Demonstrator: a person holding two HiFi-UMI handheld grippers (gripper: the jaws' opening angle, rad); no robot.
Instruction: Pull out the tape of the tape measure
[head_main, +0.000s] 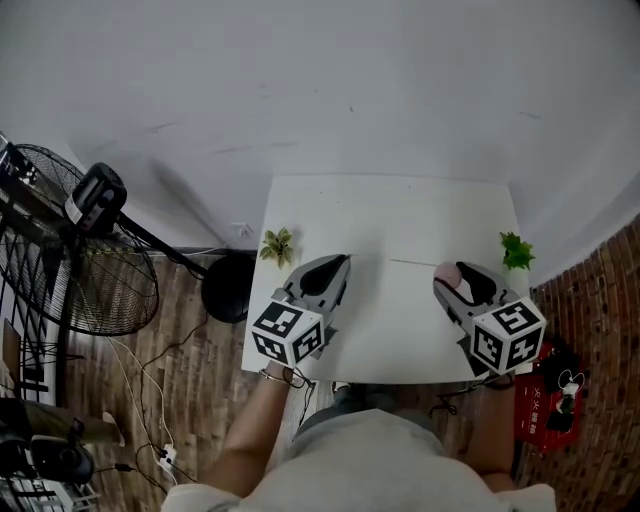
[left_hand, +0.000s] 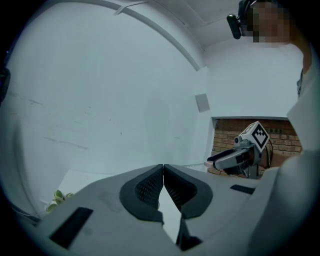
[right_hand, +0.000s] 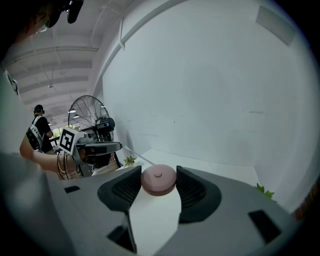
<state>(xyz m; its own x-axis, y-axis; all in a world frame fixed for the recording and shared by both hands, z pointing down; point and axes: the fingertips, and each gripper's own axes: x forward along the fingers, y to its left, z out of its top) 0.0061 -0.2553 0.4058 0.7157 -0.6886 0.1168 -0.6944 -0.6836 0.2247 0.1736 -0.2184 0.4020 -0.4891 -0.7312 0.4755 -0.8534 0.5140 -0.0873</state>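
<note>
Right tongs (head_main: 447, 273) of mine clamp the round pink plastic tape measure (right_hand: 159, 180); its thin pale tape (head_main: 412, 263) stretches toward my left tongs (left_hand: 163, 170), pinched together over the white table (head_main: 400, 215).

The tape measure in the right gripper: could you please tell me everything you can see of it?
The tape measure is a small, round, flat case in dusty pink, smooth like plastic, with a small mark at the middle of its face. The right gripper is shut on it, one pad against each side, over the white table. A thin strip of tape runs out of it toward the left gripper. Its end seems to stop short of that gripper's closed jaws.
</note>
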